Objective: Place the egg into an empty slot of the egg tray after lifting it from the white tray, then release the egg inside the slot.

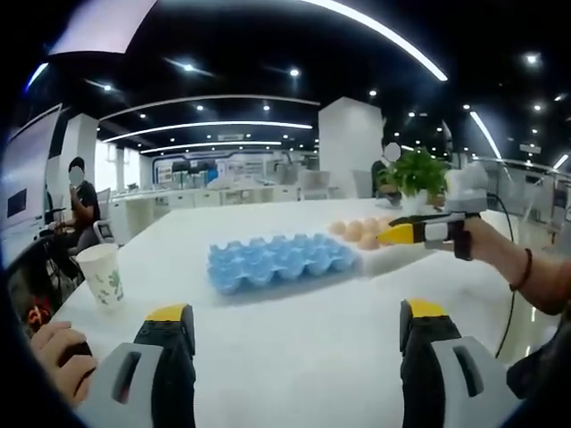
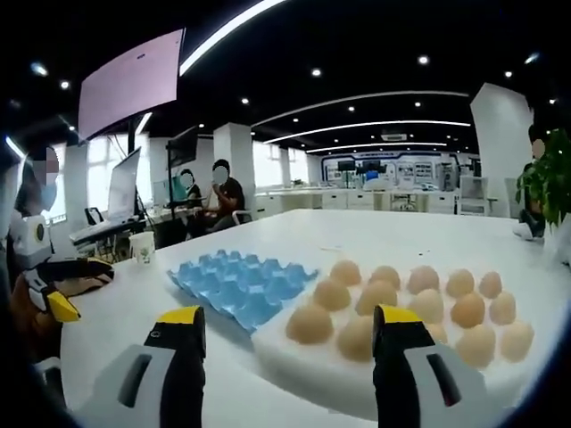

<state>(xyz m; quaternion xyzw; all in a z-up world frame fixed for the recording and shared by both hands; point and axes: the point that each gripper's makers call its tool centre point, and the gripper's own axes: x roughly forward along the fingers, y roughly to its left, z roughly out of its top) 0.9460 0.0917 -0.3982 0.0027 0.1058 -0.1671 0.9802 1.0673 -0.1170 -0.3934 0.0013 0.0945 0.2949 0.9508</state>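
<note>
A blue egg tray (image 1: 281, 259) lies mid-table with its slots empty, and it also shows in the right gripper view (image 2: 236, 285). Beside it sits a white tray (image 2: 308, 373) holding several brown eggs (image 2: 310, 325). In the left gripper view the eggs (image 1: 361, 232) show just past the blue tray. My right gripper (image 2: 290, 325) is open, low in front of the white tray's near edge, with nothing held. A hand holds it over the eggs (image 1: 419, 234). My left gripper (image 1: 294, 330) is open and empty, back from the blue tray, and it appears at the far left (image 2: 53, 299).
A paper cup (image 1: 100, 272) stands near the table's left edge. A potted plant (image 1: 415, 174) sits behind the eggs. A person's hand (image 1: 53, 352) rests at the near left corner. People sit at desks beyond the table.
</note>
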